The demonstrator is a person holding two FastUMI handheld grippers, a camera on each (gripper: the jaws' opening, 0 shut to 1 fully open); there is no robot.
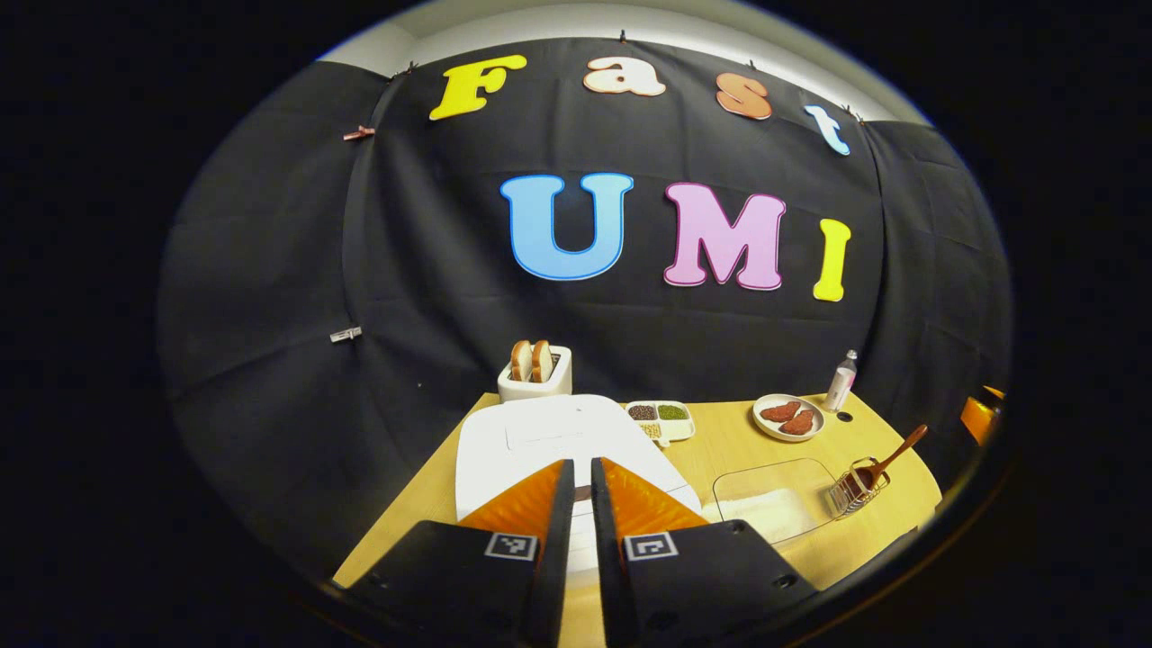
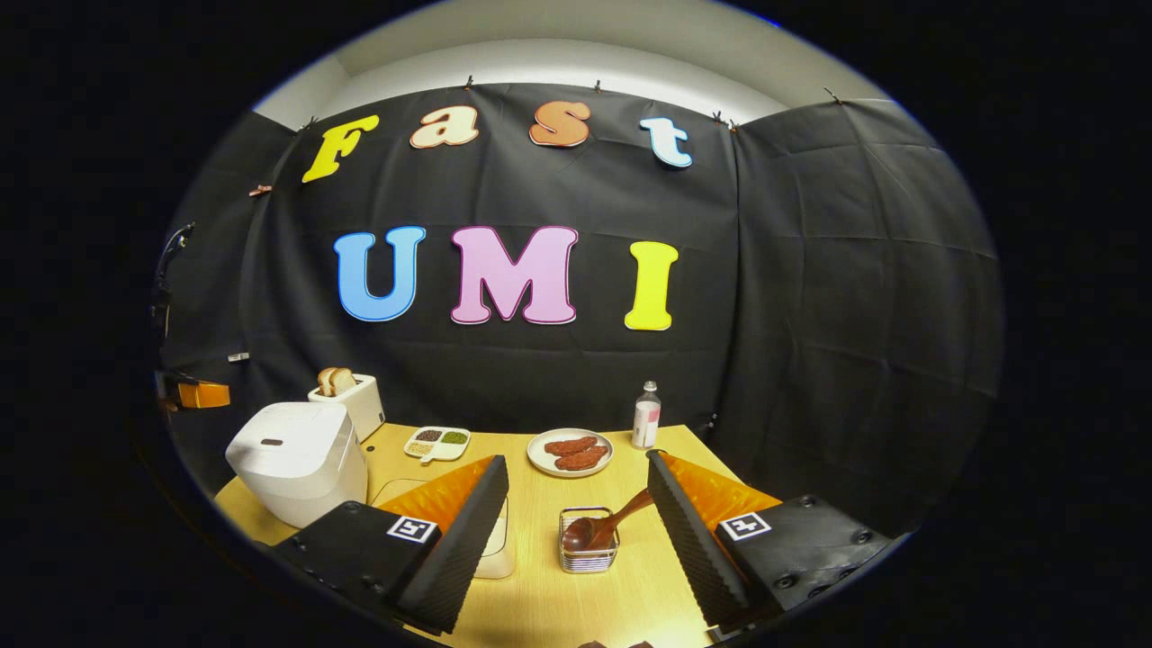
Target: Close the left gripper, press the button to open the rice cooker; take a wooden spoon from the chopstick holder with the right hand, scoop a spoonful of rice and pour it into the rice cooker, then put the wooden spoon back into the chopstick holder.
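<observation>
Brown wooden spoon (image 2: 605, 526) leans handle-up-right in the wire holder (image 2: 589, 553), between the spread right claw (image 2: 576, 531); left claw (image 1: 581, 504) nearly pressed together.

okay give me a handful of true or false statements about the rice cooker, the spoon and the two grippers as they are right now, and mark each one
1. The rice cooker lid is open. False: it is closed.
2. The wooden spoon sits in the chopstick holder. True.
3. The right gripper is shut on the spoon. False: its jaws are wide apart, and the spoon is untouched.
4. The left gripper has its fingers nearly together above the rice cooker. True.
5. The plate near the bottle is bare. False: it holds two reddish-brown pieces of food.
</observation>
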